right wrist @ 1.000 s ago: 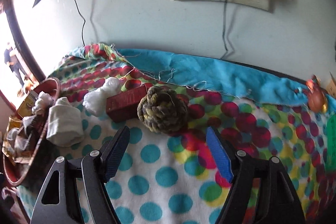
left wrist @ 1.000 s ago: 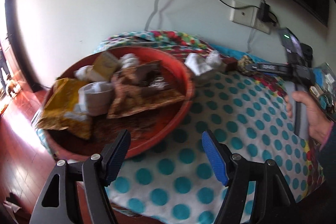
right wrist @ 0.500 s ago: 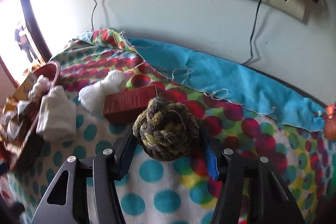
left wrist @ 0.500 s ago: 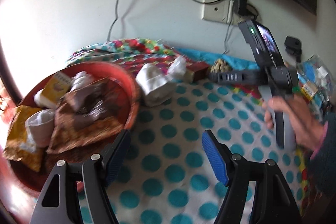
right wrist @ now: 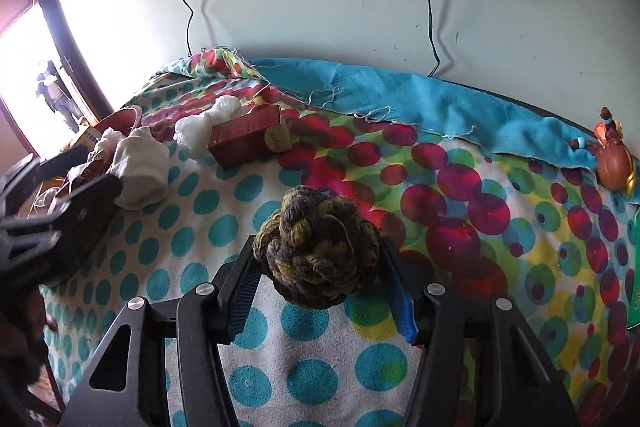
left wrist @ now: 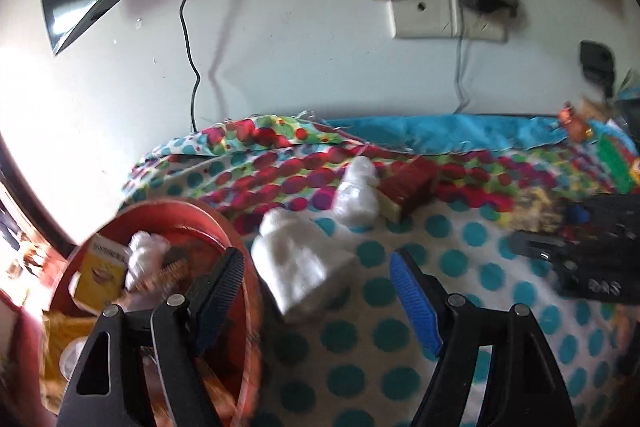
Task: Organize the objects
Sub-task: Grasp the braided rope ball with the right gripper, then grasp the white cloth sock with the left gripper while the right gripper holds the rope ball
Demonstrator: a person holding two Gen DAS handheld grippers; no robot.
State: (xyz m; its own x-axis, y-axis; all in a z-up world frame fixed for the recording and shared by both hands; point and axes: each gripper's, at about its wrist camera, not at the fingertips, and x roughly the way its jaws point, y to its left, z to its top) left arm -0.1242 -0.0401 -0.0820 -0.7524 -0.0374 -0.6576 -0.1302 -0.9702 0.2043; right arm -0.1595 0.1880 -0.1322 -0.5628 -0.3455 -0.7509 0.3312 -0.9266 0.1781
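Between the fingers of the right gripper (right wrist: 324, 291): the rope knot ball (right wrist: 318, 247), clamped on both flanks and sitting above the polka-dot cloth (right wrist: 200, 227) that covers the bench. The grip sits low on the ball and the surface is round and braided, so any jerk on the way across could let it roll out forward.

Left gripper (left wrist: 316, 287): fingers spread wide, having just been opening, nothing between them. They frame the white cloth bundle (left wrist: 300, 267), which lies just beside the rim of the red bowl (left wrist: 248, 267). The view is blurred, so contact with the bundle cannot be judged.

Risks:
- Bowl already heaped (yellow box (left wrist: 102, 277), wrappers); adding the ball may make it bounce or roll off the pile.
- The left gripper's near finger overlaps the bowl rim in view; closing here could snag the rim or tip the bowl.
- Both grippers heading for the bowl could collide.
- Soft bundle may be only partly pinched and unfold.
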